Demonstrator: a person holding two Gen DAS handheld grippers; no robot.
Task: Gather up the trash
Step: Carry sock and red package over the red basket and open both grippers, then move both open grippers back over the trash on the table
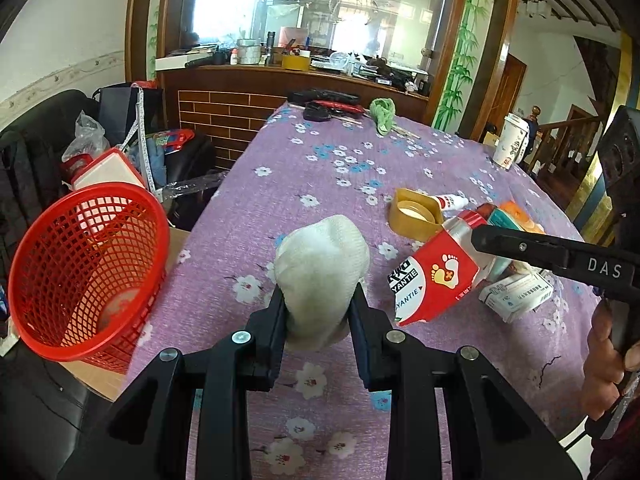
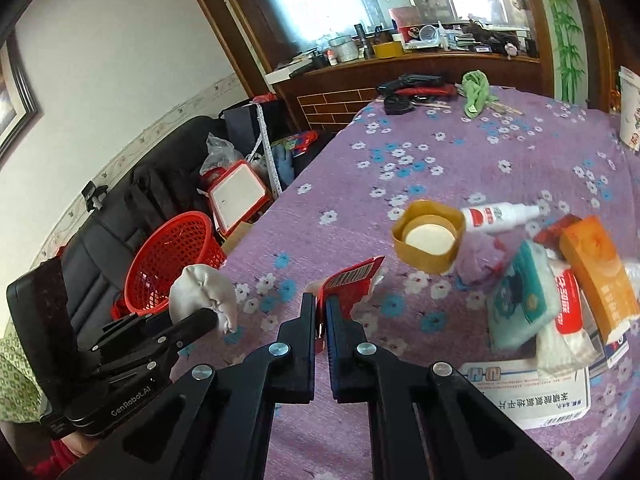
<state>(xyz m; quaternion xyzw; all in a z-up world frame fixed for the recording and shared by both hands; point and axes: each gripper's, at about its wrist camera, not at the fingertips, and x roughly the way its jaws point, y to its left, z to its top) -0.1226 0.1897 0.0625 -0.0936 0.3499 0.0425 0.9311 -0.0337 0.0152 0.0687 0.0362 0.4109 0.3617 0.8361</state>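
Observation:
My left gripper (image 1: 319, 291) is shut on a white crumpled wad (image 1: 322, 256) and holds it above the purple flowered tablecloth (image 1: 304, 168). A red mesh basket (image 1: 24, 280) stands to its left, off the table's edge. My right gripper (image 2: 320, 300) is shut on the edge of a flattened red and white box (image 2: 352, 280), which hangs tilted just above the cloth. In the left wrist view the right gripper (image 1: 480, 238) comes in from the right, gripping that box (image 1: 434, 276). The right wrist view shows the left gripper (image 2: 212, 316) with the wad (image 2: 202, 292) in front of the basket (image 2: 172, 256).
A yellow cap (image 2: 430, 236), a white spray bottle (image 2: 498, 216), a teal tissue pack (image 2: 520, 300), an orange box (image 2: 600, 276) and a white medicine box (image 2: 532, 396) lie at the right. A paper cup (image 1: 512, 140) and a green cloth (image 1: 382, 114) sit farther back. A black sofa (image 2: 100, 248) stands behind the basket.

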